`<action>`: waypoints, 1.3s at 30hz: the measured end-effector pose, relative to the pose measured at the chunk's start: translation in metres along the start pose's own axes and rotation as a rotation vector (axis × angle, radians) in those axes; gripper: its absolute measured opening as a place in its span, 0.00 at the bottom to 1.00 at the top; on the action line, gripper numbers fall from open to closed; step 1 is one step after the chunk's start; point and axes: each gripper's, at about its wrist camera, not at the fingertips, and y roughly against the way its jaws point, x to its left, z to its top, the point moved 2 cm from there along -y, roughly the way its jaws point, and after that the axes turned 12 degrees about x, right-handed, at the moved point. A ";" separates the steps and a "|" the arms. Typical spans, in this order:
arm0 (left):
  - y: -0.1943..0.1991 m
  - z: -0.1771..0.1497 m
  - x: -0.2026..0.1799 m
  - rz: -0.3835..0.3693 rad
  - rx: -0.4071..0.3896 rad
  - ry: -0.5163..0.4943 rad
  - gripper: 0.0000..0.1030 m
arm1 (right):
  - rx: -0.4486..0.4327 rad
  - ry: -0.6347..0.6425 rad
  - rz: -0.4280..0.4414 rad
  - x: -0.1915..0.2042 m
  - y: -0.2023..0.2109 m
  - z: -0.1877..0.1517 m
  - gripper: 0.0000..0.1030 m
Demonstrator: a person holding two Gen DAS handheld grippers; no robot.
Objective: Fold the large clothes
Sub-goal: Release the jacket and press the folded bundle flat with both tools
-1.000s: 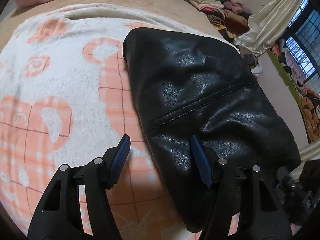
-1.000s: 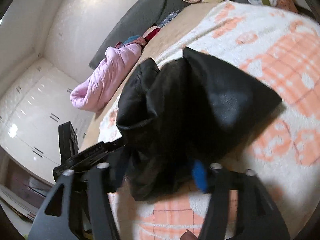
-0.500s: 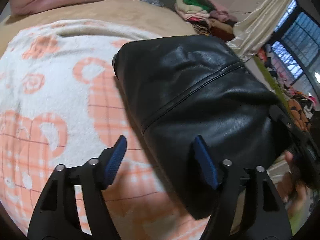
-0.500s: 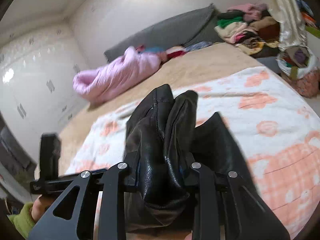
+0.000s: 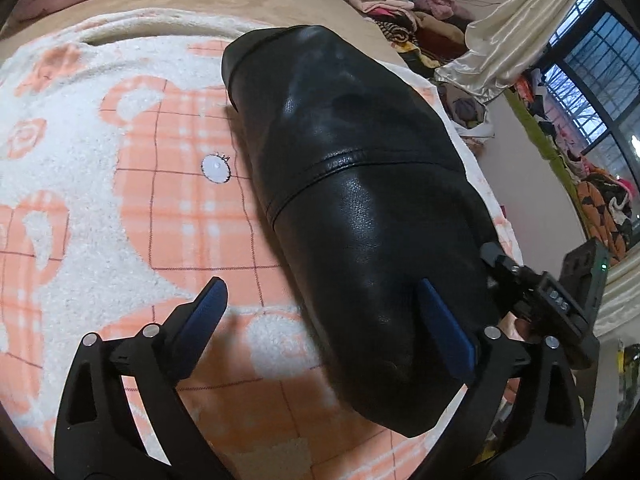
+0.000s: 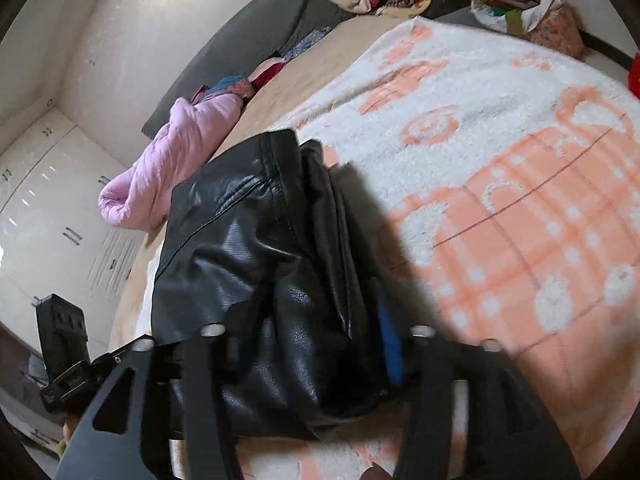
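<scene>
The folded black leather garment (image 5: pixel 360 208) lay on the orange-and-white blanket (image 5: pixel 120 184). The left tool (image 5: pixel 324 312) had just spread wide, gripping nothing. The right tool (image 6: pixel 312 356) had just been opening around the garment's near end. No writing was legible.

Nothing readable here: the right gripper's (image 5: pixel 560 304) small label carries marks, perhaps digits, too blurred to read.

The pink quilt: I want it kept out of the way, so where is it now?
In the right wrist view the pink quilt lies bunched at the far left of the bed, beyond the black jacket, below the grey headboard.
</scene>
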 end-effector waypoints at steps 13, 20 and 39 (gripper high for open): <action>-0.005 0.001 -0.025 0.054 0.016 -0.087 0.86 | 0.071 -0.116 0.121 -0.020 -0.009 -0.014 0.47; 0.011 0.004 -0.019 0.162 -0.009 -0.145 0.86 | 0.120 -0.120 0.203 0.017 -0.017 -0.051 0.46; 0.009 -0.001 0.000 0.180 -0.001 -0.147 0.86 | -0.150 -0.041 0.029 0.045 0.044 -0.048 0.85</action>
